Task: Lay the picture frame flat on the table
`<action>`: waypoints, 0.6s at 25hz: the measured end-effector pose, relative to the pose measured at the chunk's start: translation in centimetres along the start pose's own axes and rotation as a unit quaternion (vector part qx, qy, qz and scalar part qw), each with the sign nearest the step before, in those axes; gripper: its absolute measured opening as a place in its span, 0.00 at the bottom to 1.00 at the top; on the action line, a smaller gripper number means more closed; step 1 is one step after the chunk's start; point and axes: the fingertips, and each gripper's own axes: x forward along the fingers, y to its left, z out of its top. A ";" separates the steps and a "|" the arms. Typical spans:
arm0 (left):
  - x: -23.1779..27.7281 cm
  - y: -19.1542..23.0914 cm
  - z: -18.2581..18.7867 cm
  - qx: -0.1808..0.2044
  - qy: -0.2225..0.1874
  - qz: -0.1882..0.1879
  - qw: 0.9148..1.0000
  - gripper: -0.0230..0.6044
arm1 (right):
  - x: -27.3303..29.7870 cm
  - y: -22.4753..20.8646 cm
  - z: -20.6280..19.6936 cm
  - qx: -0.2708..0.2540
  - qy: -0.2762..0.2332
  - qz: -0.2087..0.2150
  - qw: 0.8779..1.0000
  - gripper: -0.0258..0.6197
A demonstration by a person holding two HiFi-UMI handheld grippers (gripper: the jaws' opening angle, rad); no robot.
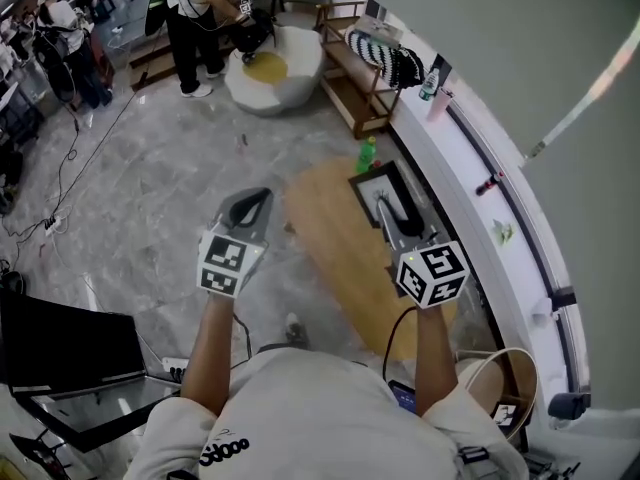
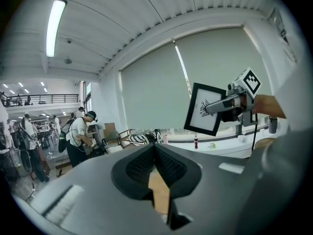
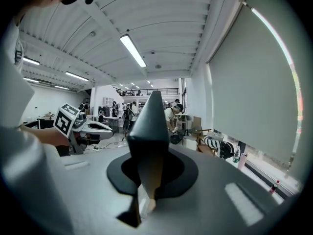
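right gripper (image 1: 383, 204) clamped on rectangular black picture frame (image 1: 366, 184) above oval wooden table (image 1: 325, 243), far edge | left gripper (image 1: 254, 201) pressed together, empty | frame likely light, stiff, breakable: hold the rim

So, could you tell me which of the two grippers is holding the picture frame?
The right gripper: its jaws are shut on the black picture frame, held up in the air. The left gripper is shut on nothing.
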 end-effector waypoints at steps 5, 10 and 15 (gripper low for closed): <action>2.8 3.1 -1.6 -0.010 0.011 -0.013 1.000 0.05 | 4.4 -0.9 -0.3 0.005 0.012 -0.007 1.000 0.06; 5.6 5.6 -3.2 -0.016 0.024 -0.026 0.999 0.05 | 8.0 -2.0 -0.6 0.013 0.018 -0.018 1.000 0.06; 9.8 6.8 -4.2 -0.028 0.037 -0.033 0.998 0.05 | 11.1 -5.4 -2.1 0.036 0.044 -0.026 0.998 0.06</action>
